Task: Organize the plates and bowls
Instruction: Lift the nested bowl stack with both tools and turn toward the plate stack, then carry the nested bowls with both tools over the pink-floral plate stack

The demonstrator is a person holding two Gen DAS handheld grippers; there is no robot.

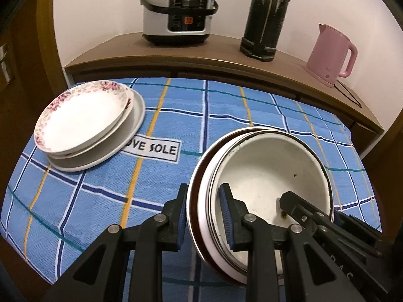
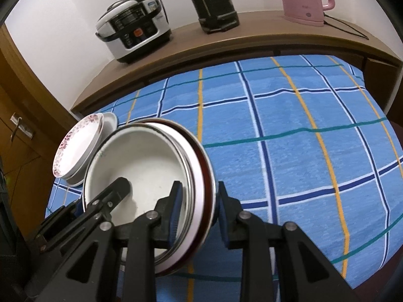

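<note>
Gripping the nested bowl stack [image 1: 264, 176] from opposite sides: left gripper [image 1: 205, 216] is pinching the near-left rim w/ one pad inside the top white bowl, one outside; right gripper [image 2: 197, 209] is doing the same on the other rim. Both jaws are narrow, clamped on the rims. Stack is sitting low over the blue checked cloth [image 1: 214, 115], right of the plate pile [image 1: 88, 123]; can't tell if it's touching the cloth.

Risks: each grip is biting several thin rims at once, so an inner bowl is prob. free to shift or slide out if the stack tilts. Uneven motion btw the two hands could twist it and pop a rim off a pad.

Around: the plate pile, floral plate on top, is sitting near the stack's left – closest thing to clip if swinging that way. Rice cooker [image 1: 177, 12], black flask [image 1: 268, 17] & pink kettle [image 1: 332, 52] are standing on the shelf behind, well apart. Cloth to the right is open.
</note>
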